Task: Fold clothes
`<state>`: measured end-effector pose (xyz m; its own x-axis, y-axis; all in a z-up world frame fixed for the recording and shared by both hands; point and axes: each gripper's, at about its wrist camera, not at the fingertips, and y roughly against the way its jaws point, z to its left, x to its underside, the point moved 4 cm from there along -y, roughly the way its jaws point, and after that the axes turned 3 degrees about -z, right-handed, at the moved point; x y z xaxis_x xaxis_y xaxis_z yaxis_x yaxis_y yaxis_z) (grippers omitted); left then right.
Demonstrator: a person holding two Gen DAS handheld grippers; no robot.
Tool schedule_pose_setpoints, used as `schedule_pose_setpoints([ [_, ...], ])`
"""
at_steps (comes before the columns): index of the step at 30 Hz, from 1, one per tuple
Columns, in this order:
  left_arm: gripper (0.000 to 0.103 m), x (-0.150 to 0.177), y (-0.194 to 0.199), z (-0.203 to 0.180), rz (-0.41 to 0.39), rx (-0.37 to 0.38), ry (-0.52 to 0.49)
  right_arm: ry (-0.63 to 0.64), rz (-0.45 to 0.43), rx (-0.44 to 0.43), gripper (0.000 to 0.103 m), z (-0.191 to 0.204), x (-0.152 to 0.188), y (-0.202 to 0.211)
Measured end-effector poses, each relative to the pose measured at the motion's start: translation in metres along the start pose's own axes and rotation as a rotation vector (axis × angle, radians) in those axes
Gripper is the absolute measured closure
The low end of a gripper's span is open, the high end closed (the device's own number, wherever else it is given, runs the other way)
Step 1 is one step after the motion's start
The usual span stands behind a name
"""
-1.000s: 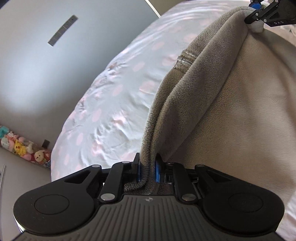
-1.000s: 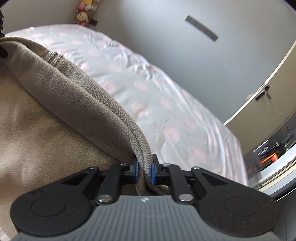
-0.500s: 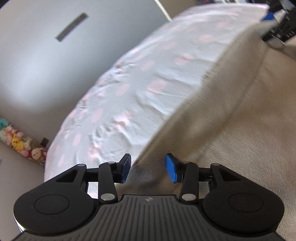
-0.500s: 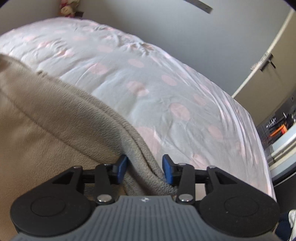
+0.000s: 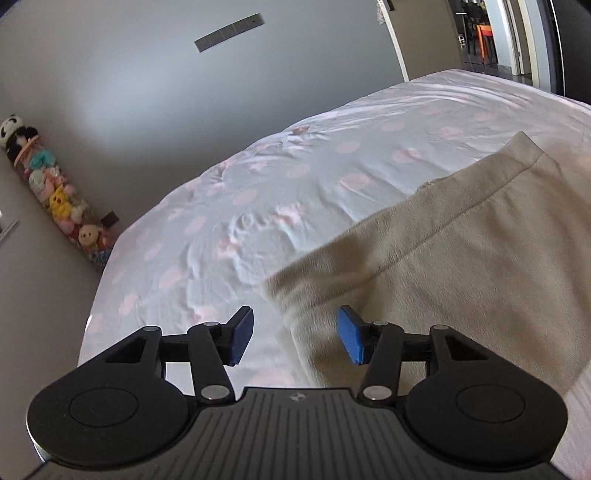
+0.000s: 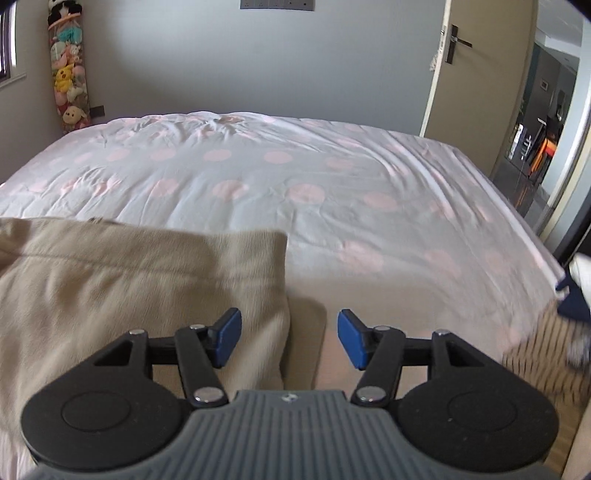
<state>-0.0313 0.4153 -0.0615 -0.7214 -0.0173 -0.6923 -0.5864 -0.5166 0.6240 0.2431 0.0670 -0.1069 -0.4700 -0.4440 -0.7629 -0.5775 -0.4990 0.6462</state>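
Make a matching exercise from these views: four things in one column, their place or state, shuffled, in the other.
1. beige fleece garment
2. left gripper
3. hanging column of plush toys
4. striped fabric

A. at the bed's right edge
B. in the room's far left corner
C. open, empty
D. flat on the dotted bedsheet

Pairs: 1-D, 2-C, 3-B, 4-A

Grippers: two, left (image 5: 294,340) and right (image 6: 290,339); each with two blue pads (image 5: 350,340), so four pads seen; beige garment (image 6: 140,288): one, lying on bed (image 6: 332,177); bed: one, sheet with pink dots too many to count; striped cloth (image 6: 539,365): one, at right edge; door (image 6: 476,74): one; plush toys (image 6: 68,70): one hanging column, single toys too small to count; wall plate (image 6: 277,3): one.
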Motion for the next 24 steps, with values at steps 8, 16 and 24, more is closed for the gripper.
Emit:
schedule_pose_setpoints([
  [8,0.054,0.086,0.021,-0.01,0.109,0.017,0.191,-0.208,0.035,-0.017,0.041,-0.022,0.096,0.032],
  [16,0.054,0.106,0.015,-0.022,0.22,0.006,0.262,-0.346,-0.001,-0.056,0.039,-0.034,0.12,0.034],
  [24,0.063,0.124,-0.012,-0.033,0.368,-0.003,0.249,-0.282,0.145,-0.043,0.046,-0.02,0.129,0.005],
])
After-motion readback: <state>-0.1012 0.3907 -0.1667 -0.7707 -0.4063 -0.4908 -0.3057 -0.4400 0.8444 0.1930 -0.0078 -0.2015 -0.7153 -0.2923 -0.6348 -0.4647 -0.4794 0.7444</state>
